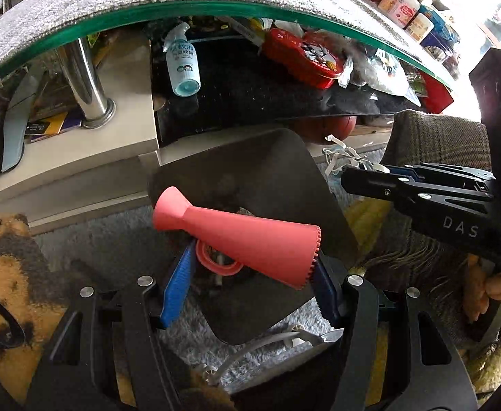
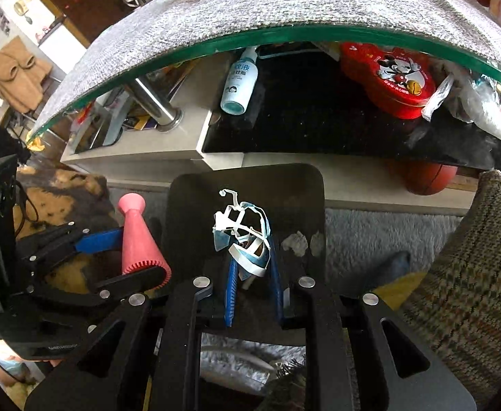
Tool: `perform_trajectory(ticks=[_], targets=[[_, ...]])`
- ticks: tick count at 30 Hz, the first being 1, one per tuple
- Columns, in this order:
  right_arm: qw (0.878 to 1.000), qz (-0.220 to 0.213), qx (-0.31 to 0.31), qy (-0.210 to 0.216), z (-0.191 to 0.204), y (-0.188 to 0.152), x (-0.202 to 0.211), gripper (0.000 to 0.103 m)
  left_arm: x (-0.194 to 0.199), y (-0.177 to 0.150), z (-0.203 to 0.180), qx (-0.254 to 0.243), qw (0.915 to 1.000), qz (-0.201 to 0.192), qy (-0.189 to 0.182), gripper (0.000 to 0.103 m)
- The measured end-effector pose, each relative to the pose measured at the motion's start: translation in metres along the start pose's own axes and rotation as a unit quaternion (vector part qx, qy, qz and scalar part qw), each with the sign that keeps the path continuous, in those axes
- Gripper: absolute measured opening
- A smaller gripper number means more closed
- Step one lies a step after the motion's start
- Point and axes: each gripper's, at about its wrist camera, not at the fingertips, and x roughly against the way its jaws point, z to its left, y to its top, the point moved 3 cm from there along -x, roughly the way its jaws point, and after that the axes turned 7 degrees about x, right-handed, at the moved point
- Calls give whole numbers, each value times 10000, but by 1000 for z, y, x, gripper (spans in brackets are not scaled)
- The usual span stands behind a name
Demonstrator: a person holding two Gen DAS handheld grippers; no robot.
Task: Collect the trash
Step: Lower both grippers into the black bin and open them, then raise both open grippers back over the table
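your right gripper pinches the crumpled mask directly over the black bin; your left gripper clamps the pink cone crosswise (half-wide jaws), also above it.

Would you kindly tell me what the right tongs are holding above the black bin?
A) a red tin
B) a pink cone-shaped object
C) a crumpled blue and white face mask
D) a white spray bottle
C: in the right wrist view the right tongs are pinched on a crumpled blue and white face mask over the black bin, while the pink cone sits in the left tongs.
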Motion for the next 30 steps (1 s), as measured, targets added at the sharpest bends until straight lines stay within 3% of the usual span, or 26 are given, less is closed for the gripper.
perform_trajectory(ticks=[4,5,6,8,18,30], targets=[[9999,70,-69,26,-4,1,-4,22,-3,0,0,7,10000,68,-5,60],[9999,83,-94,41,-4,1,-5,31,-3,0,0,3,10000,84,-6,64],[9999,86,-111,53,-5,1,-5,47,-3,0,-1,1,10000,82,-8,68],[9999,55,-131,59,-5,2,-4,56,-2,0,-1,-4,10000,69,-13,73],[9997,-50,-236,90,-9,10,8,59,9,6,-1,54,10000,-6,-17,83],[9957,-868,-35,-323,-29,73,76,63,71,66,17,182,9968,-761,146,85]])
